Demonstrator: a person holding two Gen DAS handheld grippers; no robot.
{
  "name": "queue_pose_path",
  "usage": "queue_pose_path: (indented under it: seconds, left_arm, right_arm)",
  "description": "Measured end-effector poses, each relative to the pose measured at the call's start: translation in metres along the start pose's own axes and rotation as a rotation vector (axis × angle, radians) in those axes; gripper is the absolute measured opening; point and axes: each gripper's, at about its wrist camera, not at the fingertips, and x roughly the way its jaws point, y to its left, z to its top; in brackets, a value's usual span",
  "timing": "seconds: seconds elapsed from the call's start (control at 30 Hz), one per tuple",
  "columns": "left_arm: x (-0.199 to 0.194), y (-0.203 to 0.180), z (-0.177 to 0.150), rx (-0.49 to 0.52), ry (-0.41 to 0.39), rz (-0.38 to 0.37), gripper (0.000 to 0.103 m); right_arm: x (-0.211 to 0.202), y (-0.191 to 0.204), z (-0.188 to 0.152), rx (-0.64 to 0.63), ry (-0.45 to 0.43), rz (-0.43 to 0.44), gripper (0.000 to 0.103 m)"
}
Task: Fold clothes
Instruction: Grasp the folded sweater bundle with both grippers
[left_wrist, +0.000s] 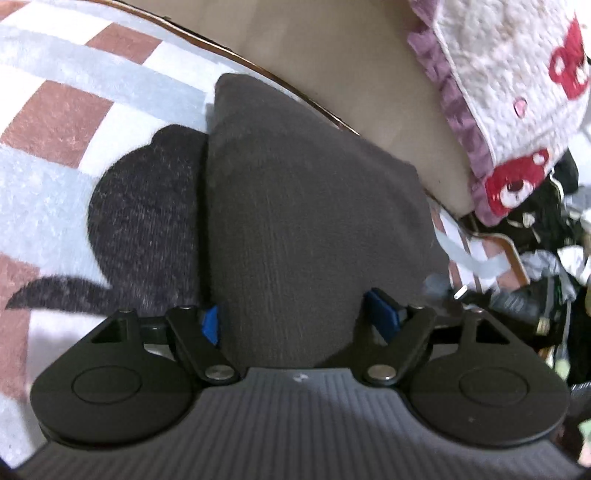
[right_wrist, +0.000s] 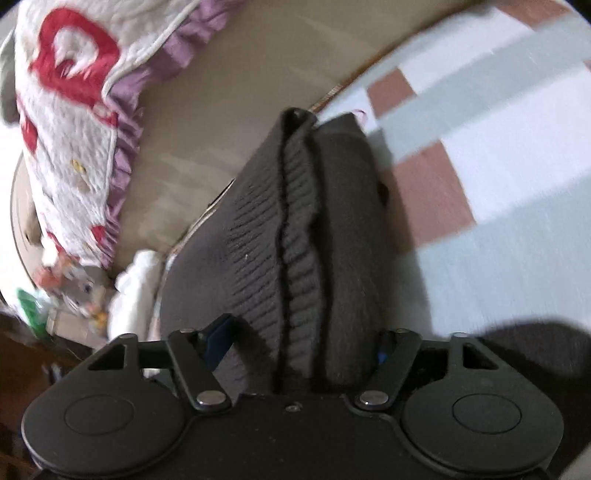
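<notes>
- Two grippers frame the same dark grey knit garment (left_wrist: 295, 206), one camera on each.
- In the left wrist view, the left gripper (left_wrist: 301, 321) has its blue-padded fingers (left_wrist: 209, 322) spread wide, with the folded grey cloth bulging up between them; whether the pads press the cloth cannot be told.
- The garment lies on a checked blanket (left_wrist: 55, 110) of white, pale grey and brick-red squares, close to the blanket's edge, beyond which a tan floor (left_wrist: 332, 48) shows.
- A darker, fuzzier fabric (left_wrist: 144, 221) lies on the blanket just left of the grey fold, touching it.
- In the right wrist view, the right gripper (right_wrist: 299, 345) also stands with its jaws apart, and the garment's ribbed band (right_wrist: 273, 229) rises between them, with a dark seam running up its middle.
- This view is blurred at the edges.
- A white quilted cloth (right_wrist: 74, 110) with red figures and a purple ruffle lies on the floor beyond the garment, apart from it.
- A heap of small, indistinct items (left_wrist: 546, 240) sits at the right edge of the left view.
</notes>
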Motion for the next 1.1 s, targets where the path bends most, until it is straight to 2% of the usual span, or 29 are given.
queue_pose_path:
  seconds: [0.03,0.07,0.13,0.23,0.3,0.37,0.43,0.47,0.57,0.6,0.67,0.77,0.83,0.87,0.93,1.0,1.1]
  left_arm:
    - [0.000,-0.002,0.002,0.016,-0.001,-0.002,0.037]
    - [-0.002,-0.007,0.004,0.054,-0.009,0.003,0.033]
    - [-0.021,-0.030,0.005,0.188,-0.058,0.062,0.033]
    - [-0.053,-0.045,0.008,0.207,-0.122,0.116,0.032]
    - [-0.064,-0.048,0.008,0.242,-0.113,0.152,0.033]
    - [-0.059,-0.045,0.004,0.272,-0.055,0.210,0.034]
    - [-0.047,-0.034,-0.003,0.235,0.005,0.233,0.035]
    - [-0.044,-0.028,-0.006,0.209,0.013,0.235,0.039]
    - [-0.042,-0.013,-0.010,0.129,0.037,0.208,0.040]
    - [-0.044,-0.009,-0.009,0.102,0.046,0.186,0.041]
    - [-0.046,-0.001,-0.007,0.046,0.067,0.155,0.045]
    - [-0.045,0.006,-0.012,0.011,0.081,0.142,0.049]
    - [-0.044,0.003,-0.018,0.054,0.081,0.153,0.051]
    - [-0.044,-0.002,-0.021,0.083,0.076,0.163,0.048]
    - [-0.047,-0.020,-0.029,0.173,0.052,0.202,0.037]
    - [-0.052,-0.045,-0.038,0.318,0.026,0.264,0.033]
    - [-0.068,-0.073,-0.054,0.497,-0.023,0.314,0.033]
  right_arm:
    - [0.001,0.009,0.001,-0.065,0.001,-0.035,0.045]
    - [-0.003,0.022,0.000,-0.126,-0.017,-0.062,0.039]
    - [-0.017,0.048,-0.004,-0.216,-0.061,-0.075,0.036]
    - [-0.039,0.074,-0.015,-0.275,-0.103,-0.009,0.035]
    - [-0.042,0.082,-0.023,-0.281,-0.098,0.026,0.035]
    - [-0.031,0.075,-0.027,-0.252,-0.062,0.006,0.036]
    - [-0.019,0.069,-0.031,-0.222,-0.026,-0.014,0.037]
    - [-0.014,0.065,-0.033,-0.208,-0.008,-0.024,0.040]
    - [0.001,0.055,-0.038,-0.160,0.043,-0.048,0.048]
    - [-0.001,0.051,-0.040,-0.132,0.053,-0.035,0.050]
    - [-0.004,0.043,-0.045,-0.090,0.086,-0.009,0.061]
    - [0.007,0.034,-0.049,-0.027,0.141,0.038,0.065]
    - [0.018,0.031,-0.049,0.001,0.130,0.082,0.065]
    - [0.022,0.032,-0.049,-0.003,0.121,0.097,0.062]
    - [0.022,0.046,-0.052,-0.119,0.085,0.082,0.042]
    - [0.007,0.072,-0.062,-0.271,0.036,0.079,0.040]
    - [-0.013,0.094,-0.074,-0.347,0.000,0.098,0.038]
